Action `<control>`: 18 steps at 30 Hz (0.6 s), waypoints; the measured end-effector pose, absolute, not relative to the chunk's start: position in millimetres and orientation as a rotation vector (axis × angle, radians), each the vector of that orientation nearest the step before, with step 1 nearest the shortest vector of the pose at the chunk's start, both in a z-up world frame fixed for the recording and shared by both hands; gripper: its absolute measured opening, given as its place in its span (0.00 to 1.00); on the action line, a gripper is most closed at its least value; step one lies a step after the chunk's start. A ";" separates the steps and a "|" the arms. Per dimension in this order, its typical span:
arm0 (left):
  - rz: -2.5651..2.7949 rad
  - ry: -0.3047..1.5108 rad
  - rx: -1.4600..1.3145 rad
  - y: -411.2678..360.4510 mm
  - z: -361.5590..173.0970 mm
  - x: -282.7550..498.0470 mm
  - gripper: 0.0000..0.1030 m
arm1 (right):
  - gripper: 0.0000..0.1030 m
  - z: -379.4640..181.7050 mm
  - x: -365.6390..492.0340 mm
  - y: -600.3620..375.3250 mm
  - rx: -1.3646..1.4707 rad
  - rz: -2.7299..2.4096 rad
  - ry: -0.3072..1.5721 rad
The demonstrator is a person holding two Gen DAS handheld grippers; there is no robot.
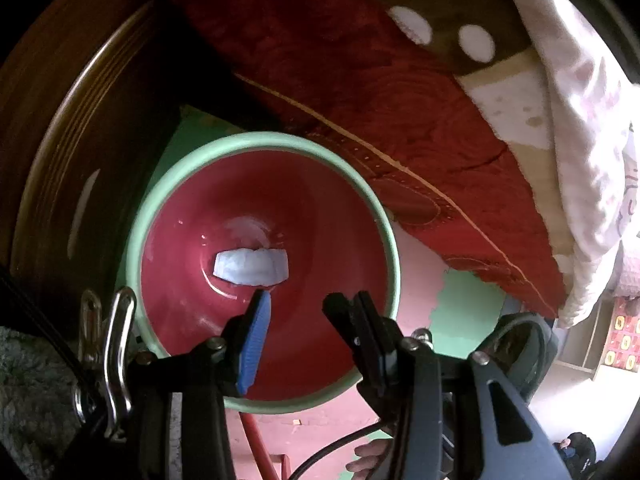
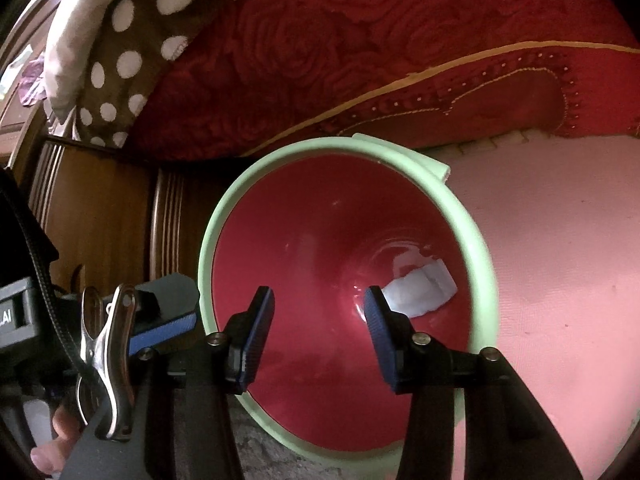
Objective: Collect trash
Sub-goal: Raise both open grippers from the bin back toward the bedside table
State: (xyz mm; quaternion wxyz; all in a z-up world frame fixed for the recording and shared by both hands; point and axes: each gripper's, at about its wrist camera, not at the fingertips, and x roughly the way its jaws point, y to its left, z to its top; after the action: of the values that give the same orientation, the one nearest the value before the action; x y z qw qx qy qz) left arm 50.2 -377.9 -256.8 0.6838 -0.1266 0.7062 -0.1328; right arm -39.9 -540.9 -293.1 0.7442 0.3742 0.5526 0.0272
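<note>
Waste bin (image 1: 138,240): round, pale green rim, dark red inside, at frame centre in both wrist views, standing on the pink and green floor (image 2: 560,240) beside the bed.

Trash: one crumpled white paper (image 1: 251,267), lying on the bin's bottom; in the right wrist view it shows right of centre.

Left hand-held gripper (image 1: 298,304): above the bin mouth, jaws apart, nothing between them.

Right hand-held gripper (image 2: 320,300): above the same bin, jaws apart and opening, nothing between them.

Red bedspread (image 2: 320,60): rose-patterned, across the upper frame.
</note>
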 end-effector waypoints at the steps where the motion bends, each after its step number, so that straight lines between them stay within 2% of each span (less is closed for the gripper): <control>1: -0.301 1.577 -0.280 -378.7 -256.8 49.8 0.44 | 0.47 -291.7 -40.9 -542.0 0.817 0.057 1.209; 18: -0.351 1.495 -0.267 -383.2 -228.5 45.7 0.44 | 0.46 -269.6 -51.7 -549.0 0.804 0.017 1.137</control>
State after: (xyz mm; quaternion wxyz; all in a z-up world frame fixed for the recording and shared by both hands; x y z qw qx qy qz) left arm 45.7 -383.2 -228.5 0.7113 -0.1202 0.6743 -0.1582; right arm -51.7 -549.0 -269.6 0.7671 0.3703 0.5238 0.0077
